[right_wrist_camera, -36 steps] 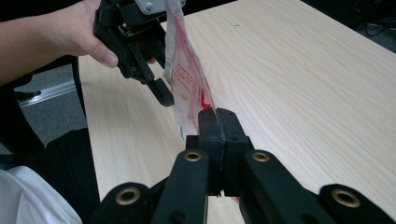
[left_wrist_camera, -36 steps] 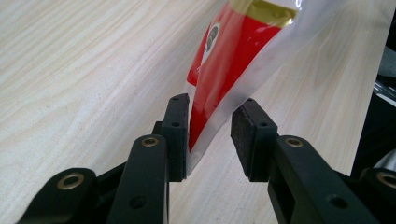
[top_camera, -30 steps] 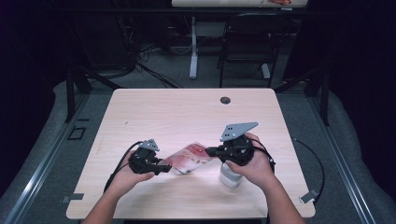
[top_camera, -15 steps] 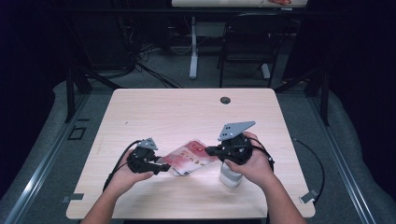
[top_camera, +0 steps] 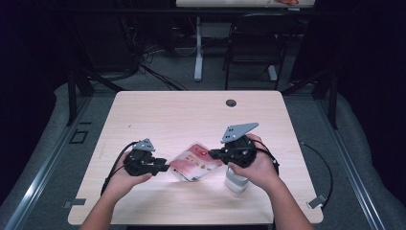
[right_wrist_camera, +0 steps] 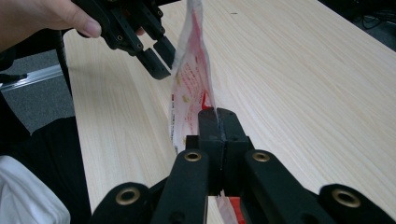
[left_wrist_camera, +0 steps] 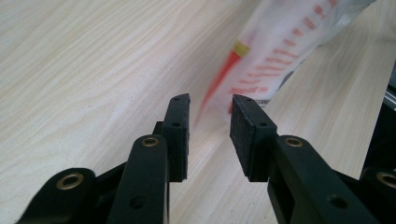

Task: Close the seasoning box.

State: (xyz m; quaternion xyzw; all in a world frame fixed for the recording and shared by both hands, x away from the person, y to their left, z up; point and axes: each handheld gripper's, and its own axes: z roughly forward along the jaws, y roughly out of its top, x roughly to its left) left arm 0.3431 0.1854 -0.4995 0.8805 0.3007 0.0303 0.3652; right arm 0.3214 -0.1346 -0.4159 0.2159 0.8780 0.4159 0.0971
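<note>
Left gripper (top_camera: 165,167): jaws part open and just been closing toward the near edge of the red-and-white plastic pouch (top_camera: 196,162), not yet pressing it. Pouch: held edge-up above the desk (top_camera: 191,110), between the hands. Right gripper (right_wrist_camera: 217,114): jaws clamped shut on the pouch's other edge. Step, as judged: second grasp; next, seat the edge between the pads. Print blurred; a white object (top_camera: 235,181) lies partly hidden under the right hand.
</note>
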